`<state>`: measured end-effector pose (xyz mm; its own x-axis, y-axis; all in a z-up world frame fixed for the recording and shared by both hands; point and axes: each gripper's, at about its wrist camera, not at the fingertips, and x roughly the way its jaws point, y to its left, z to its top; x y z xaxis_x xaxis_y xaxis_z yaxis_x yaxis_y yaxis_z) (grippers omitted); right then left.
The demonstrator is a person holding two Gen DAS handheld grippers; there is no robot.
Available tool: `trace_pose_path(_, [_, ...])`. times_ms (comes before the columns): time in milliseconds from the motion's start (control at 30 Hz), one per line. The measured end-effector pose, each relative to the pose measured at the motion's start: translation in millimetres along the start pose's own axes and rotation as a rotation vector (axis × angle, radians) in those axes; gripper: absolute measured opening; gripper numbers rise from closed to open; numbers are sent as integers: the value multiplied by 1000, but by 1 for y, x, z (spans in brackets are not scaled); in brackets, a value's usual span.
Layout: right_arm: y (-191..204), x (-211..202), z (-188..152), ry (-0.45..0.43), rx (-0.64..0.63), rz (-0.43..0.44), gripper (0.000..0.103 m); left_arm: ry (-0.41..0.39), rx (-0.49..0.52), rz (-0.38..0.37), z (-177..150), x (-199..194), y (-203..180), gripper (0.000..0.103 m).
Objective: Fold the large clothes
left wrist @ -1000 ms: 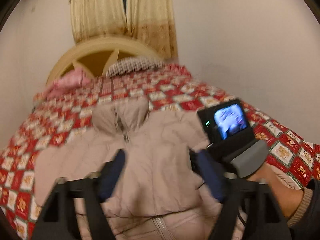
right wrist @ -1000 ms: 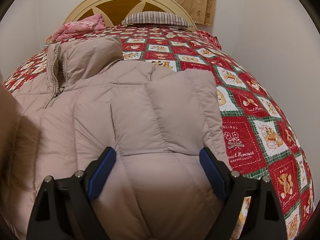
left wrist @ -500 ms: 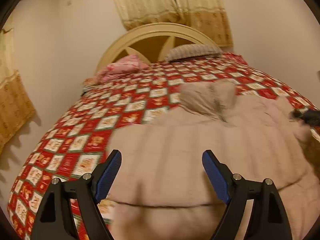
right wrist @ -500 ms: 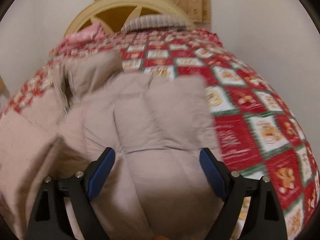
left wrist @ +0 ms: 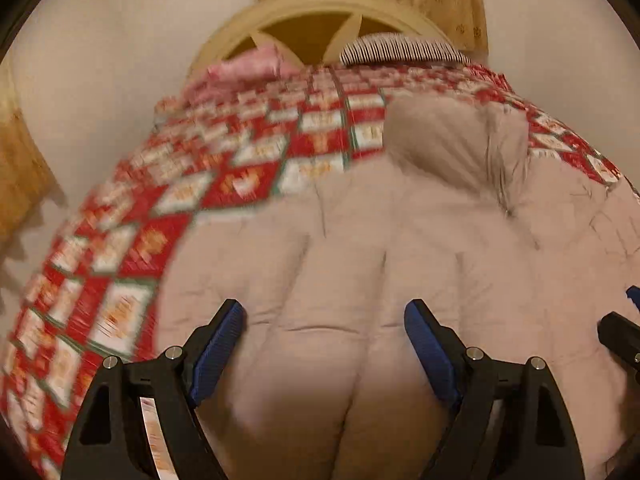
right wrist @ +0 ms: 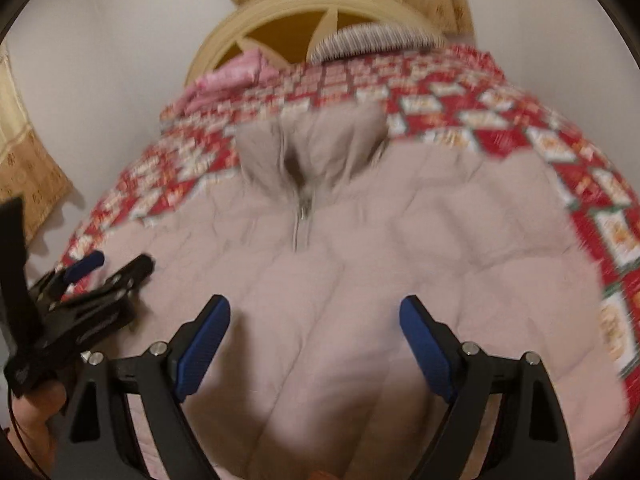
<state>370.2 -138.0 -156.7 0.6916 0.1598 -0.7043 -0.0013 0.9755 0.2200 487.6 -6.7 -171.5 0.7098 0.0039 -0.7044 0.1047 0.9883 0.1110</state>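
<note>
So the beige puffer jacket point(right wrist: 360, 248) is lying front-up across the near half of the bed point(left wrist: 256, 184), zipper point(right wrist: 301, 224) done up and collar point(right wrist: 316, 148) pointing at the headboard point(left wrist: 304, 20), which looks like it was spread flat on purpose so the sides can be folded in. Both tongs are spread wide with nothing between the pads: the left gripper point(left wrist: 324, 332) hangs over the jacket's left part near the bed's left edge, the right gripper point(right wrist: 314, 332) over the chest (blurry frames, so I can't tell if either touches the fabric). Plenty of bare quilt toward the headboard and along both side edges. The 2 pillows point(left wrist: 400, 46) sit well apart.
</note>
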Motion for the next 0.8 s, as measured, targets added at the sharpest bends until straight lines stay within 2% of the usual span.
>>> trace_pose_path(133, [-4,10,-7,2,-41,-14,88,6,-47,-30,-6,8,6,91])
trace_pose_path(300, [-1,19,-11,16,-88,-70,89,28,-45,-22,-9,12,3,93])
trace_pose_path(800, [1,21,-20,41,-128,-130,92,54,-57,-15,-9,19,4,97])
